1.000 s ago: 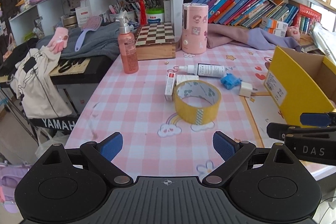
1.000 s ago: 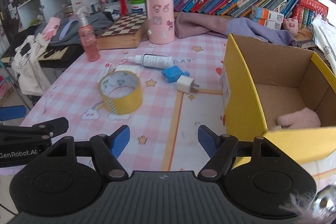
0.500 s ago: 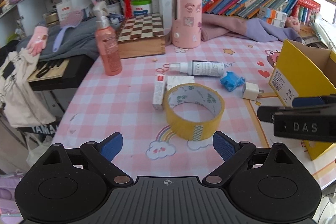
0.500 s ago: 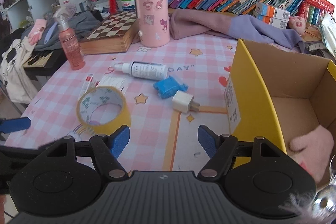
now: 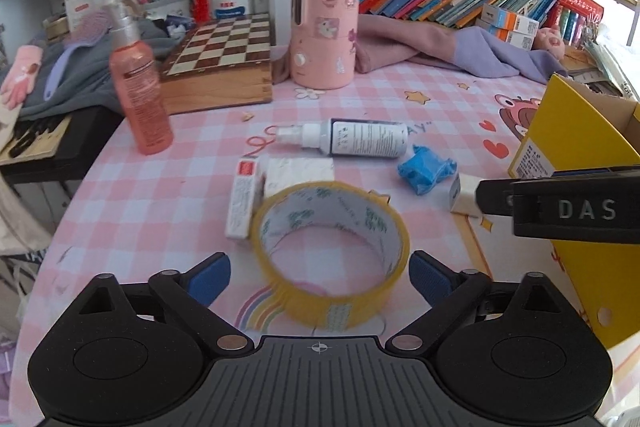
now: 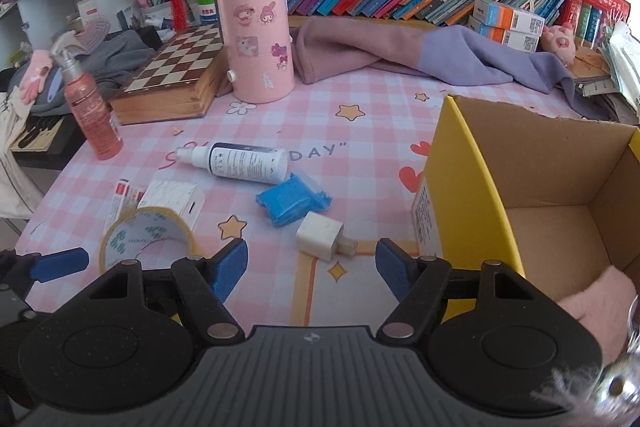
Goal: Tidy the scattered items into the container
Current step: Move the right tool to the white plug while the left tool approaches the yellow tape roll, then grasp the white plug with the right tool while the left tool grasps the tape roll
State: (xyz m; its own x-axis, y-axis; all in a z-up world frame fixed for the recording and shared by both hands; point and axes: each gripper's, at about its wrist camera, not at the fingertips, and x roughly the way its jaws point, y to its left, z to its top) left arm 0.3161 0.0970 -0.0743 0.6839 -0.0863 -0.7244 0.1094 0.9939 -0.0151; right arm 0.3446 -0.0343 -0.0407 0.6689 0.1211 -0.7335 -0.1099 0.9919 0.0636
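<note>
My left gripper (image 5: 319,274) is open, its blue pads on either side of a yellow tape roll (image 5: 330,255) that lies on the pink checked tablecloth. My right gripper (image 6: 311,264) is open just in front of a white charger plug (image 6: 322,235). Near them lie a blue packet (image 6: 294,203), a white spray bottle (image 6: 244,162), a white card (image 6: 171,197) and a small red-and-white box (image 5: 241,203). The yellow cardboard box (image 6: 472,211) stands at the right with a pink fluffy item (image 6: 600,297) inside. The right gripper also shows in the left wrist view (image 5: 560,205).
A pink-orange spray bottle (image 5: 138,83) stands at the left near the table edge. A chessboard box (image 5: 220,61), a pink cylinder (image 5: 323,25) and purple cloths (image 6: 400,55) lie at the back before shelves of books. A keyboard sits beyond the left edge.
Both grippers moved forward and lower. The left one now straddles the tape roll; the right one came up close to the charger plug. Both stayed open.
</note>
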